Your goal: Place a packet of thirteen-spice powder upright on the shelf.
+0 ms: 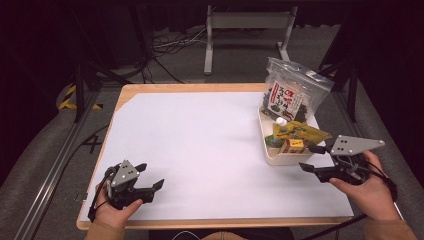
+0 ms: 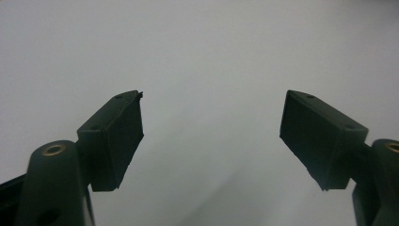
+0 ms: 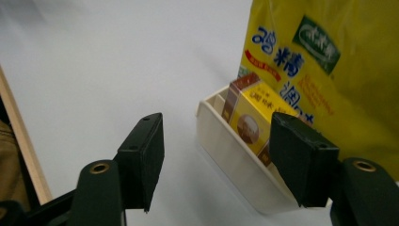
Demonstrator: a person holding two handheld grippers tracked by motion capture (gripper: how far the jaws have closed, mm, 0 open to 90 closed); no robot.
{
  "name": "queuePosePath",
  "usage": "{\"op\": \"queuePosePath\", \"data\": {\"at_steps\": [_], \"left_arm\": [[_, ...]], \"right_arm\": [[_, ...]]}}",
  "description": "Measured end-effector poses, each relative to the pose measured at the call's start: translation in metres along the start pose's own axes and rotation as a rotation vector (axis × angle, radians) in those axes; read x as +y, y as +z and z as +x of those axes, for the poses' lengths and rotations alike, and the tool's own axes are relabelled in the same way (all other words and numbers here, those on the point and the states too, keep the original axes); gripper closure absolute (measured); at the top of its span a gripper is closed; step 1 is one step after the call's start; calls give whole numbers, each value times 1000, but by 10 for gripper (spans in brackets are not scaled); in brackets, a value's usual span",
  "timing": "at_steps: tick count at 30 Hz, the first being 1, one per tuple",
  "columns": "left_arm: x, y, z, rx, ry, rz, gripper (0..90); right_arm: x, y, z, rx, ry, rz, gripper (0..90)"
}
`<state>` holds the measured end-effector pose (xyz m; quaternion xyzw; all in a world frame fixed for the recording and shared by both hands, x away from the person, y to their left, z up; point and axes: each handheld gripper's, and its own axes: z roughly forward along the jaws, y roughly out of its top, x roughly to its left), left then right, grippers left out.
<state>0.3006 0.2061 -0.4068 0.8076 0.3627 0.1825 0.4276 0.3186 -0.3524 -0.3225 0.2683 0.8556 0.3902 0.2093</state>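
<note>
Yellow small box (image 3: 254, 123) in cream tray (image 1: 280, 158), just ahead of our right gripper (image 1: 311, 158) | jaws apart, empty | left gripper (image 1: 148, 177) apart over white sheet | we should straddle the box squarely, clear of the tray wall and yellow pouch (image 3: 329, 70).

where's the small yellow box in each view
High view: the small yellow box sits at the near end of the cream tray, right of centre, just ahead of the right gripper.
Left gripper view: not in it.
Right gripper view: the box stands in the tray, centre right, beside the right-hand jaw.
Shared landmark: the yellow packet behind the box.
</note>
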Motion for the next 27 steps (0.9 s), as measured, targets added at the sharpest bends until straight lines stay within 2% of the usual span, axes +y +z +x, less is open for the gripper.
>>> {"op": "queuePosePath", "data": {"at_steps": [3,11,14,17,21,27], "left_arm": [[-5,1,5,-1,-13,-9,227],[-10,7,9,16,-13,-11,233],[-11,7,11,25,-22,-11,232],[-12,9,12,19,-36,-5,232],[-13,11,12,17,-31,-1,229],[-13,10,14,14,-36,-3,223]], "right_arm": [[-18,12,-2,-8,43,-5,365],[-38,30,-5,-29,95,-4,356],[-46,35,-6,-1,138,-24,390],[-48,35,-4,-9,139,-21,373],[-53,40,1,-9,139,0,369],[-57,40,4,-15,139,-26,362]]}}
